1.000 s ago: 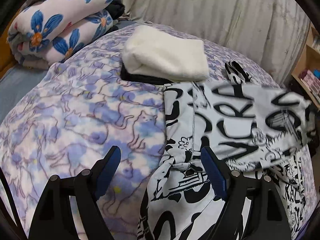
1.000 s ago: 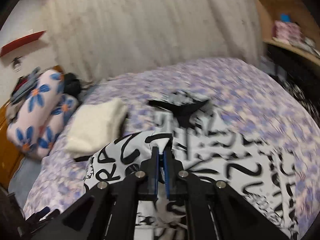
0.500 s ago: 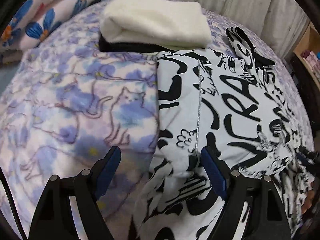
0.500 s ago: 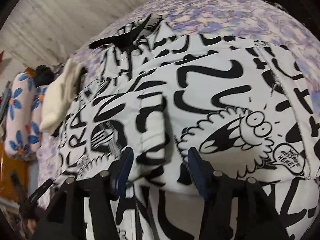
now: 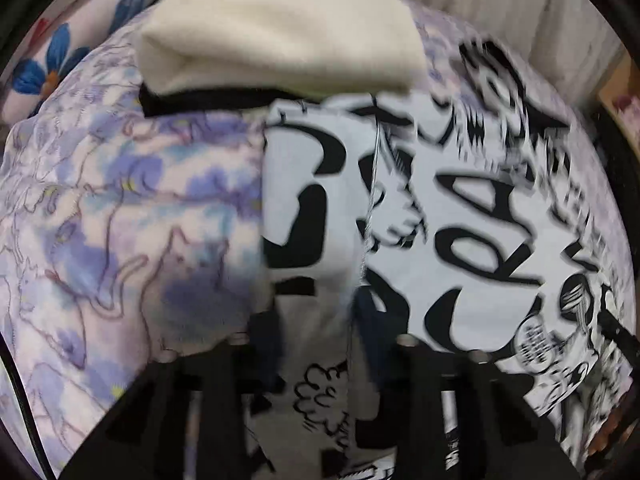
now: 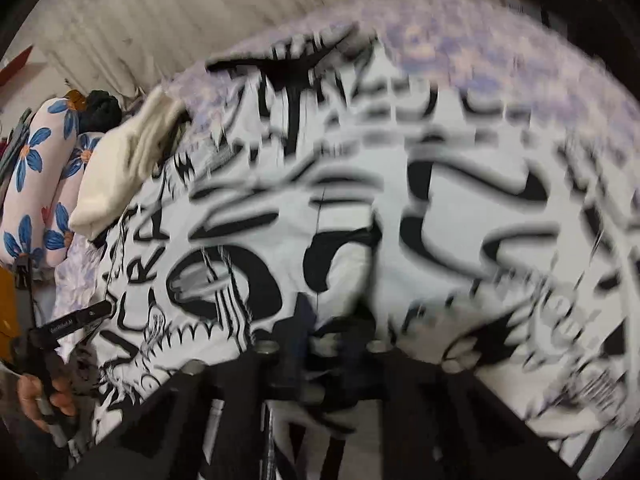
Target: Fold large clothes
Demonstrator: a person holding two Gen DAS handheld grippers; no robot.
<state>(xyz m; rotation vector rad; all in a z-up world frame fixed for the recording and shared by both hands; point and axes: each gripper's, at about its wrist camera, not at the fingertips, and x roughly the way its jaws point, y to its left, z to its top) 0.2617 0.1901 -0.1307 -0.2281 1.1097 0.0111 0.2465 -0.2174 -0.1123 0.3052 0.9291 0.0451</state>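
Note:
A large white garment with black graffiti print (image 5: 460, 216) lies spread on the bed; it fills the right wrist view (image 6: 400, 200). My left gripper (image 5: 316, 320) has its fingers narrowed around a raised fold at the garment's left edge, with cloth between them. My right gripper (image 6: 332, 332) has its fingers nearly together, pinching a fold of the same garment. Both views are motion-blurred. The left gripper and the hand holding it show at the left edge of the right wrist view (image 6: 52, 344).
A purple cat-print bedspread (image 5: 120, 220) covers the bed. A folded cream garment on a black one (image 5: 280, 28) lies just behind the printed garment. A blue-flowered rolled quilt (image 6: 36, 168) sits at the far left. A curtain (image 6: 160, 12) hangs behind.
Both grippers were open half a second ago; now both have closed in on folds of the printed garment. The left one also moved forward toward the cream garment.

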